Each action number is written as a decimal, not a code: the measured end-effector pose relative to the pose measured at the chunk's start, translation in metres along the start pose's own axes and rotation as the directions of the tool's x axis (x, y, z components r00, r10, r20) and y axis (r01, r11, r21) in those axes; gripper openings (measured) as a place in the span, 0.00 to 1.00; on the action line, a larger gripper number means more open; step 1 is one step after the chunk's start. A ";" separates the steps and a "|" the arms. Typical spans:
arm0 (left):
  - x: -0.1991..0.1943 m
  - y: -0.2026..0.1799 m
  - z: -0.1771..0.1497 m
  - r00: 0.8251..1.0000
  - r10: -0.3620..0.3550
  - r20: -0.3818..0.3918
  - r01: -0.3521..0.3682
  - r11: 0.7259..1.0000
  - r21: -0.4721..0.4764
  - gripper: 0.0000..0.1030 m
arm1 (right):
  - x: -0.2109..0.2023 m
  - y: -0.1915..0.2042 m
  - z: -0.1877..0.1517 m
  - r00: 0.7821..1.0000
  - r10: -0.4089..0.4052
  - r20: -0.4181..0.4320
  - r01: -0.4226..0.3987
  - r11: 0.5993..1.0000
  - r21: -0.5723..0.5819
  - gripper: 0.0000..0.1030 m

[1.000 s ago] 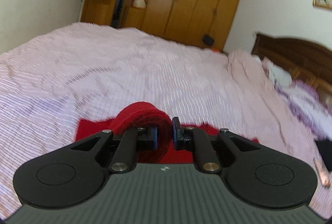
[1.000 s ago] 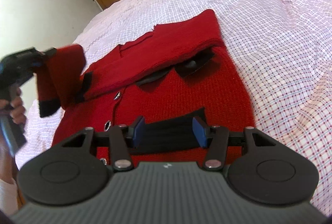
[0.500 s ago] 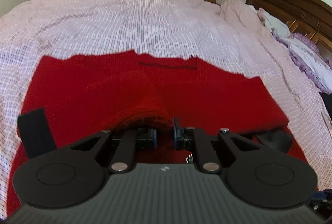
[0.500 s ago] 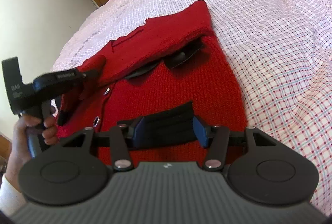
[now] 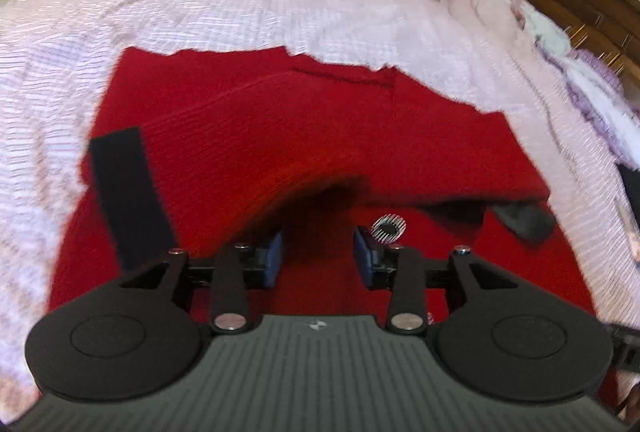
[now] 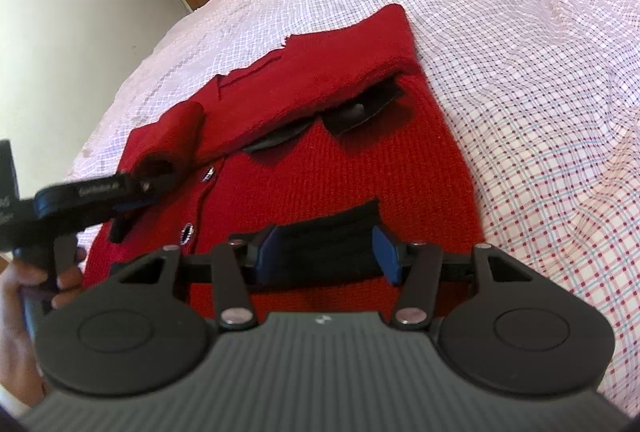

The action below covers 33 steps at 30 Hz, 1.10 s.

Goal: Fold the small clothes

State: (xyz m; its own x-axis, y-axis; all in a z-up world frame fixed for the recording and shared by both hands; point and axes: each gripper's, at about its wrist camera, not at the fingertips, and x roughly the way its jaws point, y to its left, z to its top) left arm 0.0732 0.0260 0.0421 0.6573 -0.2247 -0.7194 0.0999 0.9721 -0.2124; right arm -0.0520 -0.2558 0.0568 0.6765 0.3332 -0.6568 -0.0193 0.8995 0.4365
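Left wrist view: your left gripper (image 5: 318, 256), low in the frame, hung over a red knitted cardigan (image 5: 440, 272) spread flat on a checked bedsheet (image 5: 240, 7). Its jaws were opening, with the blue pads apart. The folded-over sleeve (image 5: 248, 151) arched just above and beyond them, no longer pinched. A black cuff (image 5: 128, 191) lay at the left of the frame, and a round button (image 5: 388, 228) showed just right of the pads.

In the right wrist view, your right gripper (image 6: 326, 252) stood low centre, jaws parted on either side of the cardigan's black hem band (image 6: 332, 236). Whether the pads pressed on the band could not be told, since dark cloth filled the gap. A hand (image 6: 24, 296) at the lower left held the other tool, its tip at the sleeve's rolled end.

The garment occupied the middle of both frames, one sleeve already laid across the chest and a dark collar (image 6: 360, 111) peeking out beneath it.

By its look the knit was soft, light and limp. It would likely sag and stretch if you lifted it by one point, and the loose weave could snag on a pad edge. Thick ribbed borders appeared the surest holds: the hem band for the bottom fold, the cuff for the sleeve. The sheet beneath seemed grippy enough to drag wrinkles along.
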 end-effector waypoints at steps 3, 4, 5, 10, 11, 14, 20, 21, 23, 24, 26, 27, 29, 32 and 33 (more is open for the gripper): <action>-0.013 0.011 -0.007 0.999 0.048 -0.013 -0.048 0.999 -0.006 0.43 | 0.001 0.006 0.000 1.000 0.007 -0.002 -0.007 1.000 -0.013 0.54; -0.016 0.015 -0.009 0.998 0.058 -0.016 -0.058 0.998 -0.011 0.43 | 0.001 0.008 0.000 1.000 0.010 -0.004 -0.010 1.000 -0.017 0.54; -0.021 0.019 -0.010 0.997 0.069 -0.021 -0.070 0.997 -0.018 0.43 | 0.001 0.011 0.000 1.000 0.014 -0.004 -0.015 1.000 -0.022 0.54; -0.041 0.040 -0.017 0.993 0.117 -0.026 -0.118 0.992 -0.052 0.43 | 0.002 0.027 0.001 0.999 0.035 -0.007 -0.035 0.998 -0.060 0.54; -0.044 0.043 -0.018 0.991 0.128 -0.027 -0.129 0.990 -0.054 0.43 | 0.003 0.032 0.002 0.999 0.039 -0.009 -0.039 0.997 -0.073 0.54; -0.055 0.051 -0.022 0.986 0.168 -0.022 -0.169 0.984 -0.056 0.43 | 0.005 0.047 0.005 0.999 0.053 -0.011 -0.054 0.992 -0.116 0.54; -0.083 0.072 -0.029 0.980 0.197 0.006 -0.196 0.977 -0.088 0.44 | 0.017 0.084 0.012 0.994 0.104 -0.030 -0.108 0.974 -0.202 0.54; -0.087 0.076 -0.030 0.978 0.208 0.008 -0.206 0.974 -0.095 0.44 | 0.020 0.091 0.012 0.993 0.110 -0.035 -0.115 0.970 -0.215 0.54; -0.093 0.083 -0.034 0.971 0.238 0.014 -0.235 0.966 -0.103 0.46 | 0.026 0.104 0.013 0.991 0.120 -0.051 -0.129 0.961 -0.245 0.54; -0.095 0.086 -0.036 0.968 0.252 0.018 -0.249 0.963 -0.105 0.47 | 0.030 0.113 0.014 0.990 0.129 -0.064 -0.142 0.955 -0.261 0.54; -0.101 0.093 -0.039 0.962 0.272 0.025 -0.268 0.957 -0.113 0.47 | 0.036 0.128 0.014 0.985 0.145 -0.089 -0.164 0.945 -0.282 0.54; -0.103 0.097 -0.041 0.961 0.276 0.026 -0.271 0.955 -0.120 0.47 | 0.039 0.136 0.015 0.983 0.155 -0.100 -0.178 0.938 -0.297 0.54; -0.105 0.103 -0.043 0.962 0.270 0.024 -0.265 0.955 -0.135 0.48 | 0.044 0.155 0.014 0.978 0.171 -0.119 -0.202 0.916 -0.346 0.54; -0.105 0.109 -0.047 0.965 0.260 0.016 -0.255 0.955 -0.154 0.48 | 0.057 0.177 0.015 0.970 0.181 -0.159 -0.230 0.894 -0.384 0.53; -0.105 0.111 -0.048 0.966 0.259 0.015 -0.254 0.954 -0.157 0.48 | 0.063 0.183 0.015 0.967 0.184 -0.177 -0.240 0.894 -0.379 0.53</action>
State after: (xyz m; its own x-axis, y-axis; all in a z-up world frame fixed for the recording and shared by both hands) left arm -0.0209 0.1538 0.0621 0.6720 0.0362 -0.7397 -0.1885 0.9743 -0.1236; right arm -0.0014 -0.0748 0.1041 0.5202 0.5380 -0.6632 -0.4586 0.8311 0.3145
